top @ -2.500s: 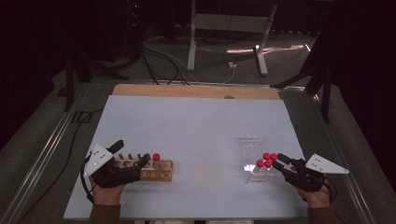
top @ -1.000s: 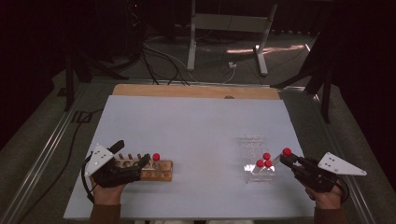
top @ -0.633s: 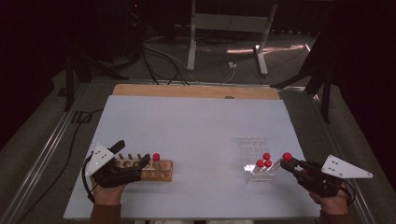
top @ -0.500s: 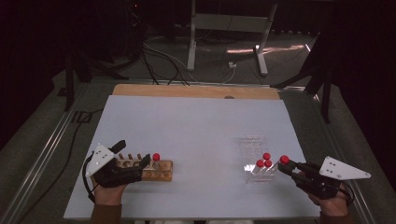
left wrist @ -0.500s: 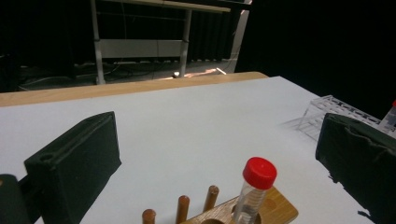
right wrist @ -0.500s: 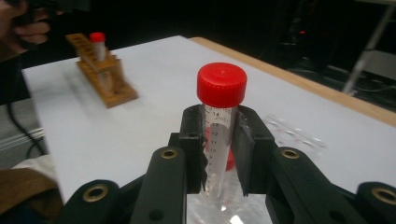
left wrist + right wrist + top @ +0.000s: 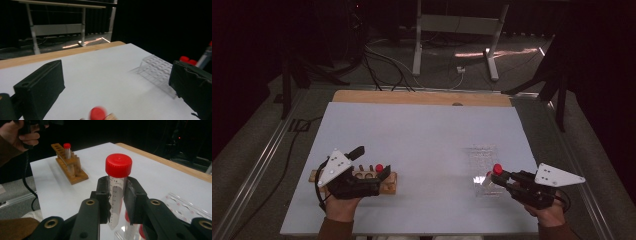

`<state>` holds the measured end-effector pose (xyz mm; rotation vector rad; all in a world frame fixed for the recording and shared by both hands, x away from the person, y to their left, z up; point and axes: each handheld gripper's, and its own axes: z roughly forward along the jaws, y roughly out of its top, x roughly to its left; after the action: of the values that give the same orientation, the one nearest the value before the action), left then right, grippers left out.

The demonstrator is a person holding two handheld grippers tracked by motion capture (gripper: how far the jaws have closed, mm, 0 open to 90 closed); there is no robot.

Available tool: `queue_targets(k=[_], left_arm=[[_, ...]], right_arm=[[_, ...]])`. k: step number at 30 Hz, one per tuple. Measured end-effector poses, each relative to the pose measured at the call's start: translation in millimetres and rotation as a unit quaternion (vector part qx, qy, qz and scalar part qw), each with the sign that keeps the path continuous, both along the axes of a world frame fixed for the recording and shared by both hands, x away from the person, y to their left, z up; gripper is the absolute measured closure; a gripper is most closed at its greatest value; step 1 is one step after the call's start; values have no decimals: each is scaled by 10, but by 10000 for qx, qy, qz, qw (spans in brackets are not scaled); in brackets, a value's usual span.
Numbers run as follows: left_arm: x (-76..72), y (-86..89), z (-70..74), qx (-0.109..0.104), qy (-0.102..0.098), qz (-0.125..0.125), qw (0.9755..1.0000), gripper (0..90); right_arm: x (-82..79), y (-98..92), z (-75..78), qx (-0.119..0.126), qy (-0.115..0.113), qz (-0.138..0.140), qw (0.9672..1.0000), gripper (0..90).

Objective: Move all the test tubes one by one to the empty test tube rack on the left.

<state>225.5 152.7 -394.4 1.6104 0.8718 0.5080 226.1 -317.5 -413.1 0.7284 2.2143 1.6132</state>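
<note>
My right gripper is shut on a clear graduated tube with a red cap, held upright just over the near right corner of the clear plastic rack. In the right gripper view the tube stands between the pads of that gripper, and more red-capped tubes show below. My left gripper hangs open over the wooden rack, which holds one red-capped tube. That cap is blurred low between the wide-apart jaws of the left gripper.
The white table top has a wooden strip along its far edge. Cables and metal stand legs lie on the dark floor beyond. A metal rail runs along the left side.
My right gripper has carried the tube to the left, back over the clear rack. My left gripper has risen off the wooden rack and shifted right.
</note>
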Motion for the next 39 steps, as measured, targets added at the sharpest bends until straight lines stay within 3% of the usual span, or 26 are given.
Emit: queue_targets(k=[5,14,27,32,36,39], left_arm=[[24,-227,83,66,-20,-278,9996,11],[87,-558,104,90,86,-545,9984,21],[187,-1138,105,118,192,-1123,9934,44],[242,-1332,30,303,289,-1195,9919,78],[262,-1446,-35,341,304,-1351,9898,234],[280,-1520,-63,293,337,-1532,9872,412]], right_arm=[[93,185,30,22,0,176,9998,744],[224,468,15,-107,100,374,9992,743],[291,683,-54,-210,285,270,9990,743],[290,720,-71,-223,318,226,9990,743],[286,760,-84,-253,333,228,9989,743],[288,783,-98,-278,358,260,9986,743]])
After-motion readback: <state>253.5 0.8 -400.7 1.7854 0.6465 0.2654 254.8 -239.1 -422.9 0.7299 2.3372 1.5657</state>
